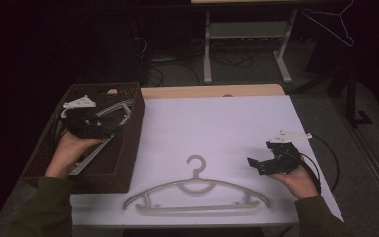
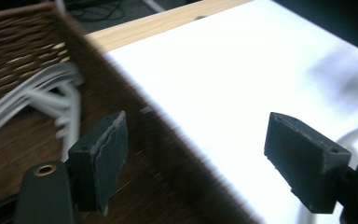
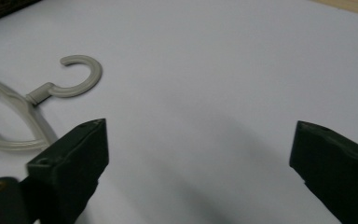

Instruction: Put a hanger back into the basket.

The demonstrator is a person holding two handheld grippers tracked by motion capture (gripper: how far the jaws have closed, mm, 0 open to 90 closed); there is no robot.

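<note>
The left tongs (image 1: 109, 129) hang open over the basket (image 1: 134, 123) at the left, above its hangers (image 2: 51, 91). The right tongs (image 1: 257, 164) gape empty, right of the near hanger (image 1: 196, 196) on the surface (image 1: 217, 123). Tangled hangers could snag, dragging a second one out.

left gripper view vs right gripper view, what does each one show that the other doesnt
The left gripper view alone shows the brown wicker basket with pale hangers lying inside it, and the table's wooden edge. The right gripper view alone shows the hook of the hanger that lies flat on the white sheet. Both share that white sheet and a pair of black jaws standing wide apart with nothing between them.
</note>
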